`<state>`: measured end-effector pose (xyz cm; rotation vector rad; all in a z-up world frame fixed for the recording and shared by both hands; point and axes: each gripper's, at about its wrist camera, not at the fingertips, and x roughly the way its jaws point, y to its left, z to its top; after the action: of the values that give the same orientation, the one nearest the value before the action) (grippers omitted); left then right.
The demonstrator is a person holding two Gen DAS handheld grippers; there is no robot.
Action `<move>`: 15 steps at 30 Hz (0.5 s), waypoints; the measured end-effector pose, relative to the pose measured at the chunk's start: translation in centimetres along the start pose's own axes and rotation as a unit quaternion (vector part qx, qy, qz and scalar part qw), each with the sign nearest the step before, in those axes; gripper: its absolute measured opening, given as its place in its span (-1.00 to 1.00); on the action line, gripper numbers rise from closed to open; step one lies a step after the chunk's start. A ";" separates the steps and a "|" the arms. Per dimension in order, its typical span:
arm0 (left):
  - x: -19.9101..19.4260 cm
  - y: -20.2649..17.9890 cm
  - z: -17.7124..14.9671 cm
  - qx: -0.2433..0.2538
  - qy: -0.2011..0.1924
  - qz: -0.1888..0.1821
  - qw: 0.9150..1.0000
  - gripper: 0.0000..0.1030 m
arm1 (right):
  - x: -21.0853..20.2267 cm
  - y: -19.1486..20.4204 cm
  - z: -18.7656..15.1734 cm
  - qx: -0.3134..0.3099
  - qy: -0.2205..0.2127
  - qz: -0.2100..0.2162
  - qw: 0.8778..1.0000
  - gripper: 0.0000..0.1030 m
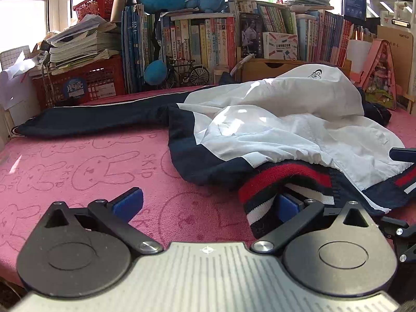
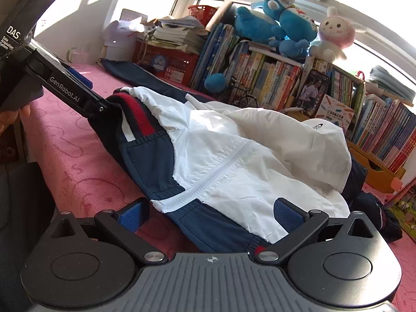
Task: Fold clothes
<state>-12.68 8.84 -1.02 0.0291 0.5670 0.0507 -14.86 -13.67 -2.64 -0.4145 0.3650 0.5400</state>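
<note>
We are seeing the jacket (image 1: 273, 130) lying crumpled on the pink cover (image 1: 78, 171). Left gripper (image 1: 208, 205) is spread wide, striped hem (image 1: 280, 182) draping its right finger. Right gripper (image 2: 212, 215) is released, straddling the jacket's edge.

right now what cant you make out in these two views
- Left wrist view: the right finger pad of the left claw is partly covered by the jacket's striped hem.
- Right wrist view: the left claw tips are hidden in that hem.
- Both views: the jacket hides its own far sleeve and the pink blanket beneath.
- Book spines: print too small.
</note>
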 end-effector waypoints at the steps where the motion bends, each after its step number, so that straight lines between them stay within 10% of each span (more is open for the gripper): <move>1: 0.0 -0.1 0.1 0.000 0.000 -0.004 1.000 1.00 | 0.2 -0.7 0.3 0.020 -0.005 -0.007 1.000 1.00; 8: 0.3 -2.9 -0.6 0.033 0.012 -0.080 0.996 1.00 | 1.7 -6.0 1.9 0.157 -0.025 -0.033 0.987 0.97; 15: 2.2 -4.2 0.2 0.056 -0.017 0.027 0.998 1.00 | 1.4 -5.9 1.5 0.141 -0.038 -0.044 0.988 0.98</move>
<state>-10.54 4.74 -2.23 0.1530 0.5348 0.0702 -10.09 -17.02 -0.30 -0.1359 0.3430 0.4096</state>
